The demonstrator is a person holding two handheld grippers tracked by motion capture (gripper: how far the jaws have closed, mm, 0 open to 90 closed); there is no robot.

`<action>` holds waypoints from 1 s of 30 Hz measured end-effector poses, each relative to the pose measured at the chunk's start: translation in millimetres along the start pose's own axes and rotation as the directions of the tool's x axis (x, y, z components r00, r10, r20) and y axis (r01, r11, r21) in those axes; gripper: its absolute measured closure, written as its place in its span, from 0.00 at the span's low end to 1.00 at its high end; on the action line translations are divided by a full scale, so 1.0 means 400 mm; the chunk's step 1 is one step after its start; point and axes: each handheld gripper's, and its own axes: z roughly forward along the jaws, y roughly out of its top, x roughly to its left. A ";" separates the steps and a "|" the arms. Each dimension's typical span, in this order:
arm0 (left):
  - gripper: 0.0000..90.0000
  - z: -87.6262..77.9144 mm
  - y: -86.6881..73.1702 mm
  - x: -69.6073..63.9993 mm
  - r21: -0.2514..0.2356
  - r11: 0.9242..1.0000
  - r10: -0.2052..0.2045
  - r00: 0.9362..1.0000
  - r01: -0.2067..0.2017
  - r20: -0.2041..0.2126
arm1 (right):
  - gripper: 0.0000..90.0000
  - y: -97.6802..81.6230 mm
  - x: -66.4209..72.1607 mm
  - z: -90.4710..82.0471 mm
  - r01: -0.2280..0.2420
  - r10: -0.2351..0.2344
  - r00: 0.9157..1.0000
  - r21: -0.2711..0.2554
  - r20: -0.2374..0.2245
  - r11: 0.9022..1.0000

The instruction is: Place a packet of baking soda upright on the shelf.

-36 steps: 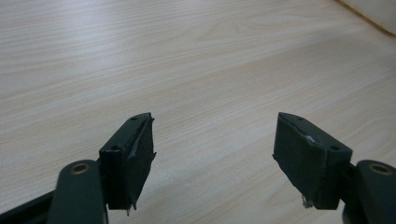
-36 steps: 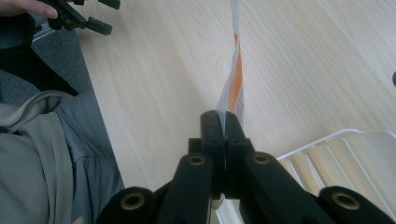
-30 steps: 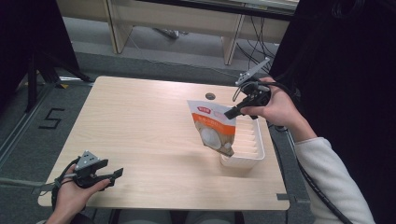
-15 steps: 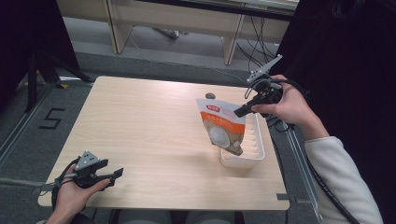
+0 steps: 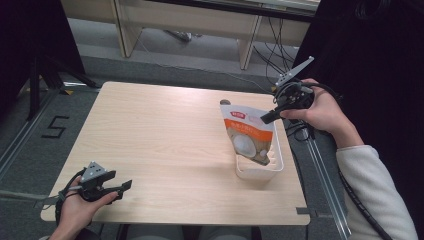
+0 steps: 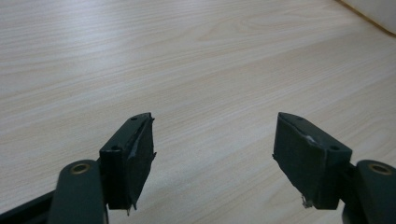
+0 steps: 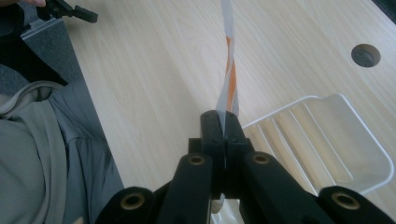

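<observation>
Your right tongs (image 5: 266,119) pinch the pouch (image 5: 248,137) over the white tray (image 5: 278,165), so lower it slowly inside the tray while your left tongs (image 5: 126,185), spread wide, rest far from the tray.

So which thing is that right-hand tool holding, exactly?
Look at the wooden table, at the white ribbed tray near its right edge. Hanging over it is a flat pouch, white and orange with a red label, pinched at its edge by the right tool.
</observation>
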 end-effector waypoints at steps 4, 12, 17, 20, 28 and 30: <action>0.31 0.000 0.000 0.000 0.000 1.000 0.000 1.000 0.000 0.000 | 1.00 -0.009 -0.008 -0.011 0.010 -0.010 1.000 0.015 -0.001 1.000; 0.31 0.000 0.000 0.000 0.000 1.000 0.001 1.000 -0.001 -0.003 | 1.00 -0.021 -0.018 -0.015 0.008 -0.008 1.000 0.030 -0.009 1.000; 0.31 0.001 0.000 0.000 0.000 1.000 0.000 1.000 0.000 -0.001 | 1.00 -0.028 -0.023 -0.017 0.017 -0.016 1.000 0.030 -0.011 0.999; 0.31 0.000 0.000 0.000 0.000 1.000 0.000 1.000 0.000 -0.001 | 1.00 -0.031 -0.026 -0.016 0.016 -0.015 1.000 0.037 -0.017 0.999; 0.31 0.001 0.000 0.000 0.001 1.000 -0.001 1.000 0.001 0.000 | 1.00 -0.042 -0.031 -0.012 0.032 -0.030 0.999 0.066 -0.029 0.997; 0.31 0.001 0.000 0.000 -0.001 1.000 -0.001 1.000 0.001 -0.001 | 1.00 -0.044 -0.032 -0.013 0.032 -0.030 0.999 0.072 -0.026 0.997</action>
